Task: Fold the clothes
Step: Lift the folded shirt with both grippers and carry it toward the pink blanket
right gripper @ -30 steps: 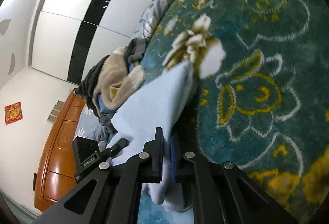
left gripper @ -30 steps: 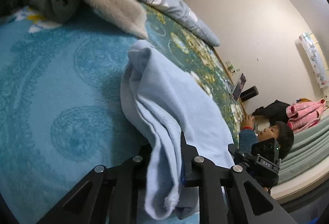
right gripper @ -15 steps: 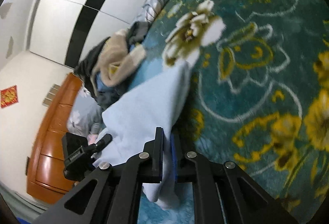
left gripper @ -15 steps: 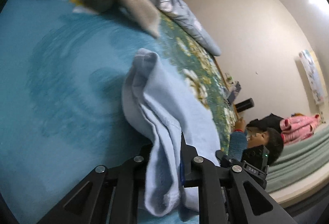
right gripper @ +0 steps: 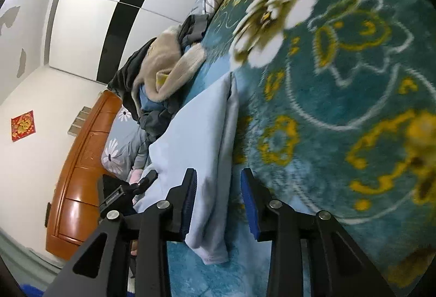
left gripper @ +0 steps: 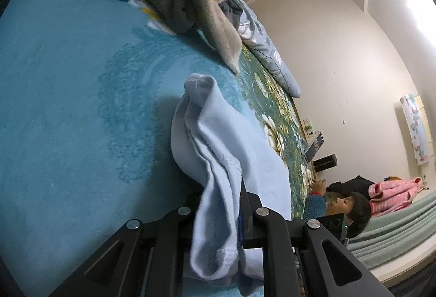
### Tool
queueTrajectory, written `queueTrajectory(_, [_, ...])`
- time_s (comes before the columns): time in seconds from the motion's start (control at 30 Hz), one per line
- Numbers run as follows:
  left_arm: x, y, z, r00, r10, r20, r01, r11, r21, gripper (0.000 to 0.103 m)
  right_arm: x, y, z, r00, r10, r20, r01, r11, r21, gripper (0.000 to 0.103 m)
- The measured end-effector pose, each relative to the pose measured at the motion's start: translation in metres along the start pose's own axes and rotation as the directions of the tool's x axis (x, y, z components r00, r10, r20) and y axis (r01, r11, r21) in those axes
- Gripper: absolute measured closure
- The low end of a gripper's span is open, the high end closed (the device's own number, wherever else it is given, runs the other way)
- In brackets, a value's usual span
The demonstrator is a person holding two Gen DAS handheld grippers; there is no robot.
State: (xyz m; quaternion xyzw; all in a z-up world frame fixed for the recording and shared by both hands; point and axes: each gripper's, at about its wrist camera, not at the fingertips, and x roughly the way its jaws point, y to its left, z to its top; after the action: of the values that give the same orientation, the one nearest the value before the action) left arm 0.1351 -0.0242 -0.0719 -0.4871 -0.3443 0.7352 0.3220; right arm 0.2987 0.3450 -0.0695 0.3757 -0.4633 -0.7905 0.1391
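A light blue garment (left gripper: 231, 149) lies folded on the teal floral blanket (left gripper: 68, 106). My left gripper (left gripper: 231, 215) is shut on a bunched edge of it, and the cloth hangs down between the fingers. In the right wrist view the same light blue garment (right gripper: 201, 133) lies between the spread fingers of my right gripper (right gripper: 219, 196), which is open; the cloth rests against the left pad and its corner droops below.
A pile of unfolded clothes (right gripper: 163, 65) with a beige fleece piece (left gripper: 218, 19) sits at the far end of the bed. A grey quilt (left gripper: 272, 57) lies along the wall side. A child (left gripper: 346, 209) sits beside the bed. A wooden headboard (right gripper: 81, 160) stands at the left.
My right gripper has opened and let go of the light blue garment. Both grippers have moved lower toward the blanket, and the left still grips the cloth.
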Motion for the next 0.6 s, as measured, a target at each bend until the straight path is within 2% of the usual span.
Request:
queueTrajectory(0.27, [-0.007,0.005,-0.002,1.0,-0.003,0.016,0.004,1.0,-0.012,0.088,0.02,0.013,-0.001,1.0,-0.001,-0.012,0.001,1.0,-0.007,0.069])
queueTrajectory(0.3, [-0.009,0.006,-0.003,1.0,-0.004,0.019,0.004,1.0,-0.013,0.088,0.022,0.015,-0.002,1.0,-0.001,-0.011,0.001,1.0,-0.006,0.072])
queueTrajectory(0.37, [-0.014,0.007,-0.004,1.0,-0.003,0.024,0.003,1.0,-0.016,0.088,0.025,0.016,-0.002,1.0,0.019,-0.017,-0.019,1.0,0.011,0.094])
queueTrajectory(0.6, [-0.045,0.002,-0.012,0.998,0.02,0.063,-0.02,1.0,0.004,0.088,0.028,0.049,-0.01,0.998,0.058,-0.032,-0.06,0.996,-0.067,0.097])
